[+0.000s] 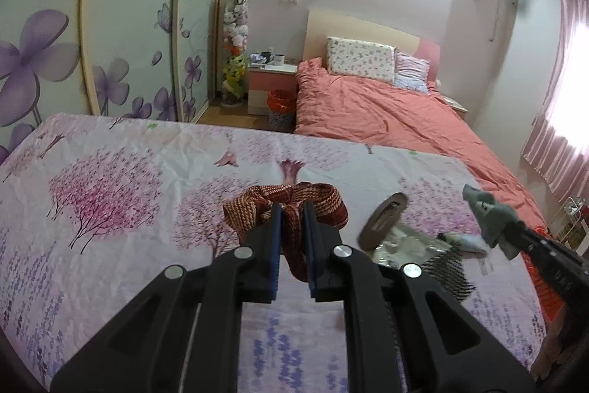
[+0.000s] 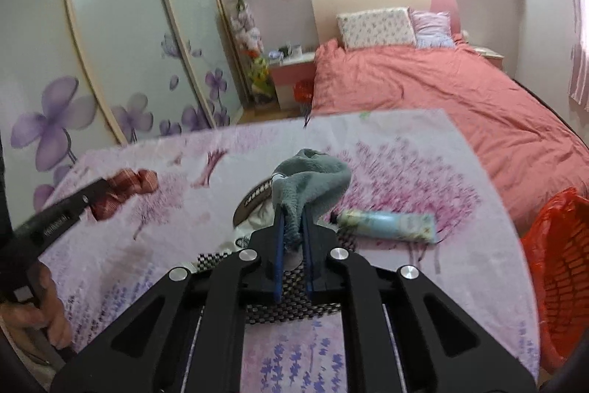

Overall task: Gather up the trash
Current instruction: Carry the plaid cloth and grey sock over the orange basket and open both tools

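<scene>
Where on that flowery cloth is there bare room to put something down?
The widest bare stretch is the left part of the flowered cloth, left of the red woven cloth held in the left gripper. The far strip toward the bed is bare too. It is crowded on the right: brown oval piece, checkered bag, blue tube, red bin.

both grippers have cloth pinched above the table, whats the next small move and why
Probably swing the right gripper rightward toward the red basket at the table's right edge. It is already shut on the grey cloth, lifted off the table, and that basket is the nearest container. The left gripper, shut on the red woven cloth, sits farther away and could follow.
</scene>
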{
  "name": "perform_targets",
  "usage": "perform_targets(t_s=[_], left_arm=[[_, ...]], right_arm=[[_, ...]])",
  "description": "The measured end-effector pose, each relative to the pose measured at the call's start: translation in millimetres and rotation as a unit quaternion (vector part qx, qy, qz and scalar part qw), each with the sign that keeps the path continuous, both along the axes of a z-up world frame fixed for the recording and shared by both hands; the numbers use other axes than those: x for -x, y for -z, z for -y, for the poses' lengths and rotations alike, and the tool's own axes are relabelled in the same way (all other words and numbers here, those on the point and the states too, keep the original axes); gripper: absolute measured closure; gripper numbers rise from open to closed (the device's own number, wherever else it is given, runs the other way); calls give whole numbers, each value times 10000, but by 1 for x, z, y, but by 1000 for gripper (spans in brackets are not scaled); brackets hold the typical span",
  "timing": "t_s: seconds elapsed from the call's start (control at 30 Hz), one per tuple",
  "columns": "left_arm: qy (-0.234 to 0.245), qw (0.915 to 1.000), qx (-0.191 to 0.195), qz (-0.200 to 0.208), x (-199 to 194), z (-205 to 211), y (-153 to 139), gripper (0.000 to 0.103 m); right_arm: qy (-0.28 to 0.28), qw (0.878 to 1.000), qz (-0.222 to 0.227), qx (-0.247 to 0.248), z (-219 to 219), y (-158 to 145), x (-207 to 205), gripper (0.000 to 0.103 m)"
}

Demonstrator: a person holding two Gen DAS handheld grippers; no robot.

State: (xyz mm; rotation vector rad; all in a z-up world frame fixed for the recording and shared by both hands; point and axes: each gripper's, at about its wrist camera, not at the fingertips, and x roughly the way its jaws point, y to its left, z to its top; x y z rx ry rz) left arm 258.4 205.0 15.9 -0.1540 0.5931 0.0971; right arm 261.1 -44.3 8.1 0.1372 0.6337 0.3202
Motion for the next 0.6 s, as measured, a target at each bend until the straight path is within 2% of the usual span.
perform_targets(t_s=[0.23, 0.6], left_arm=[[296, 9993, -65, 215, 11, 33, -23, 91], [907, 9951, -122, 376, 23, 106, -43, 91]], right_arm=[[341, 9990, 251, -119, 42, -20, 21, 94], [835, 9953, 440, -204, 95, -29, 52, 94]])
